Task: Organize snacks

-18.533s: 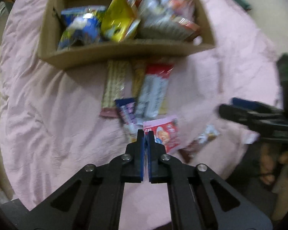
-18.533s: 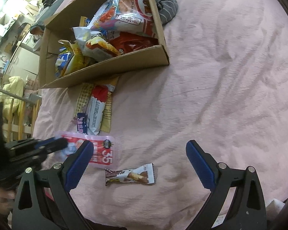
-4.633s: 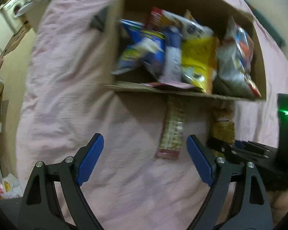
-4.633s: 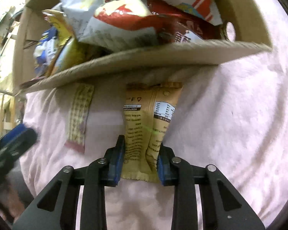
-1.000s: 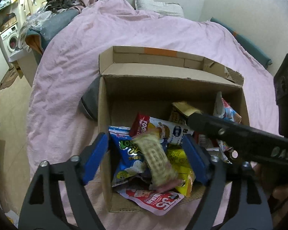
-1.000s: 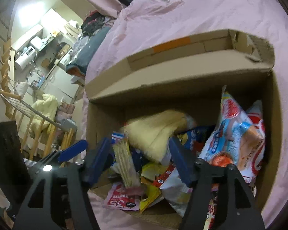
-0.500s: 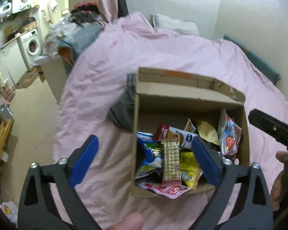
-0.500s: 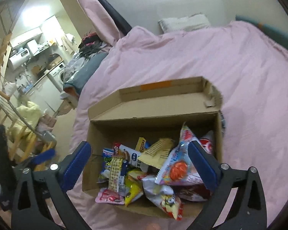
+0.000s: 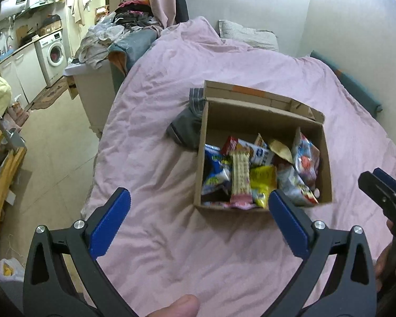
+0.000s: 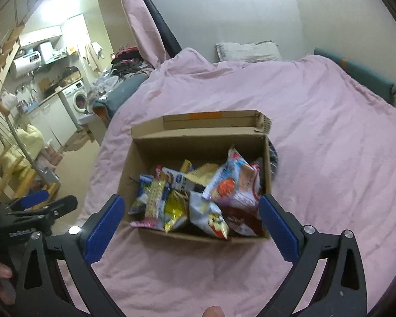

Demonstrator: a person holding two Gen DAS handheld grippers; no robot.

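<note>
Both grippers, left gripper and right gripper, are held spread wide and empty above the pink bedcover, with snack packets piled inside the cardboard box.

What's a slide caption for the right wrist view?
Open right gripper above a cardboard box full of snack packets on a pink bedspread.

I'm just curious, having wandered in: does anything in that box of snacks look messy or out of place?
Slightly. A pink packet pokes out over the cardboard box's near edge, and the snacks are heaped anyhow. A torn back flap looks ragged.
</note>
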